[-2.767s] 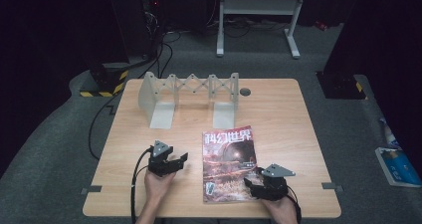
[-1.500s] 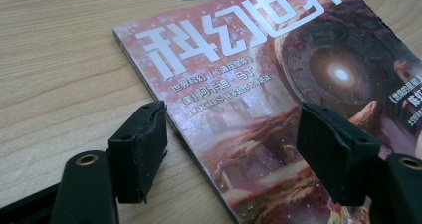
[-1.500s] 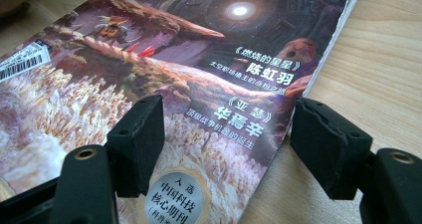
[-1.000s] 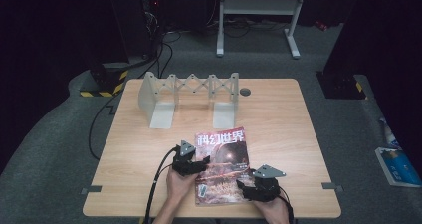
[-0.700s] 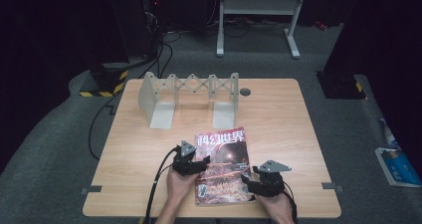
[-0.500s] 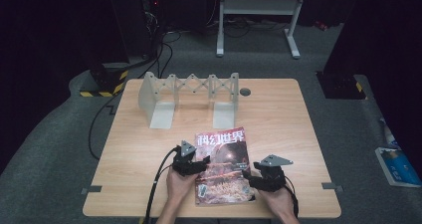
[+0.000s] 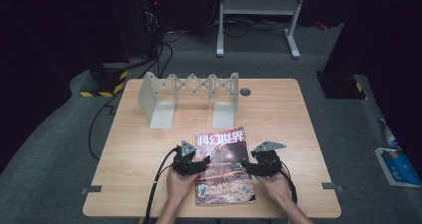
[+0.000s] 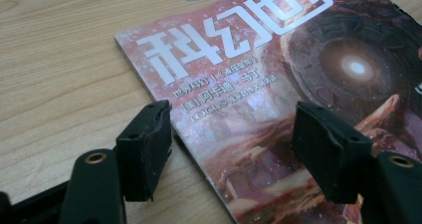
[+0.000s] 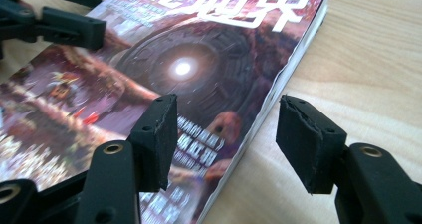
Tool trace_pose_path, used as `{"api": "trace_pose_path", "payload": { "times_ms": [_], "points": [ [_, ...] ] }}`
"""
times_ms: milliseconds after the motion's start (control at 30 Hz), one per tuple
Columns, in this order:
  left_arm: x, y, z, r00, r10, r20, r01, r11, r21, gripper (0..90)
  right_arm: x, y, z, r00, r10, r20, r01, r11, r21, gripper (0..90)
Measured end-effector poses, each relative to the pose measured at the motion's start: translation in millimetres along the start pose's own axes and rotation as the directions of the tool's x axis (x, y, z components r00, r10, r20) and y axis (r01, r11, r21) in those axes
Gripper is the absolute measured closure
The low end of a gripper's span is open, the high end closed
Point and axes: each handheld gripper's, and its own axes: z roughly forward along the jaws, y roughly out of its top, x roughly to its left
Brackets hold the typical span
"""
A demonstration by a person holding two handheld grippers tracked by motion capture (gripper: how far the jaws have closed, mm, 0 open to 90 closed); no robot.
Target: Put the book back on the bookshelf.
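1. A glossy red-toned magazine [image 7: 222, 167] with large white characters on its cover is seen lying flat on the near half of the light wooden table [image 7: 278, 114], its title end pointing away from the person.
2. The left gripper [image 7: 191, 164], black with a grey three-cornered plate on top, is held at the magazine's left edge; a black cable trails from it towards the table's near edge.
3. In the left gripper view the jaws are spread wide: one pad [image 8: 147, 147] is set over bare wood just beside the magazine's [image 8: 278, 84] left edge, the other over the cover. Whether the pads touch the paper cannot be told; nothing is clamped.
4. The right gripper [image 7: 259, 165] is placed at the magazine's right edge, opposite the left one, the magazine lying between the two.
5. In the right gripper view the jaws straddle the right edge of the magazine [image 9: 199, 69]: one pad [image 9: 159, 134] over the cover, the other over the table beside it. They have just been narrowing, yet a clear gap is kept and the page block is not pinched.
6. The left gripper's jaws are caught at the top left corner of the right gripper view, over the far side of the cover.
7. Behind the magazine, a pale grey folding rack [image 7: 191, 97] with a lattice back and two upright plates is stood on the table's far half, well apart from both grippers.
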Motion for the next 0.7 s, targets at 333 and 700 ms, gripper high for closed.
{"api": "trace_pose_path", "payload": {
  "times_ms": [333,700],
  "points": [
    [0.0,0.0,0.0,1.0,0.002,0.0,-0.002,1.0,0.0,32.0,-15.6,26.7,16.1,0.9999,0.003,0.014,-0.004,0.999,0.046,40.3],
    [1.3,-0.2,-0.3,1.0,-0.004,0.001,0.004,1.0,-0.003,32.7,-28.3,40.0,38.0,0.9985,0.028,0.047,-0.03,0.999,0.043,35.8]
  ]
}}
